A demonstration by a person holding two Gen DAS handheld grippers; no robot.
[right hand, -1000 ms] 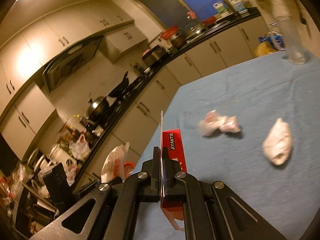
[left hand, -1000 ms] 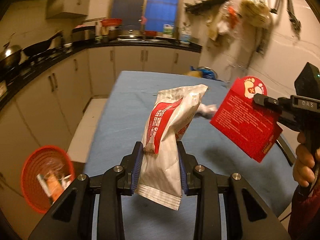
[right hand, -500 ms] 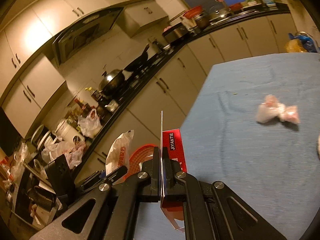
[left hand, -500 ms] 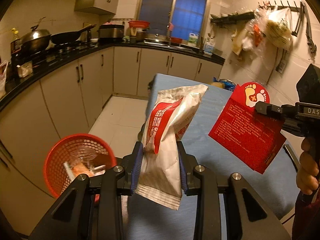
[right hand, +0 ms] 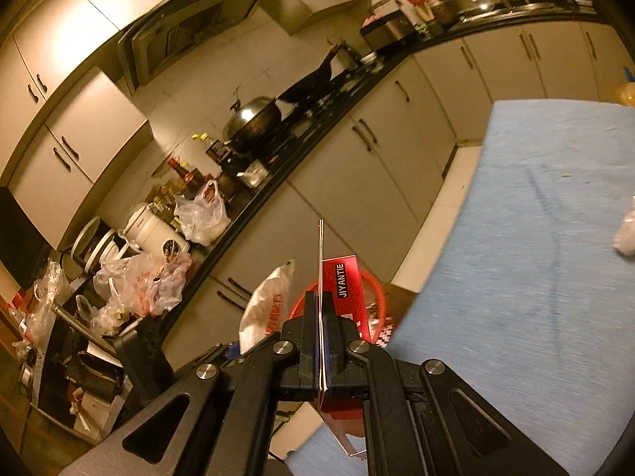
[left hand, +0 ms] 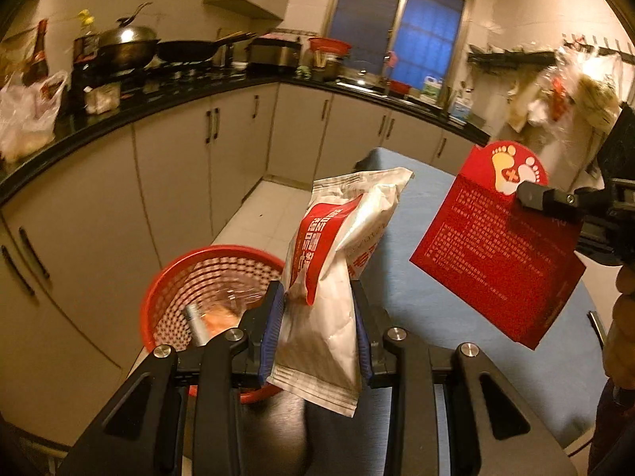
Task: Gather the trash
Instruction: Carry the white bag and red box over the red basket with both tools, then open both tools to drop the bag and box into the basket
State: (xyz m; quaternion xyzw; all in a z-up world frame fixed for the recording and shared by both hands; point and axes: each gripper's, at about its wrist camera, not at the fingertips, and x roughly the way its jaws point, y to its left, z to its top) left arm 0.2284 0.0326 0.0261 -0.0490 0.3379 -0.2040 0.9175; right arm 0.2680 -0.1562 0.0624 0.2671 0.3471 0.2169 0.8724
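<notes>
My left gripper point(left hand: 317, 329) has its jaws clamped on the white and red packet point(left hand: 333, 273), upright at lower centre, just right of the red basket point(left hand: 174, 289). My right gripper point(right hand: 320, 333) pinches the flat red box point(right hand: 349, 289) edge-on; blue tabletop point(right hand: 535, 277) fills the right

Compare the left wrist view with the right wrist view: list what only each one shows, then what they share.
Only the left wrist view shows the window and the box's foot picture. Only the right wrist view shows the range hood and a crumpled white scrap on the table. Both show the white bag in the left claw, the red box in the right claw, and the red basket.
</notes>
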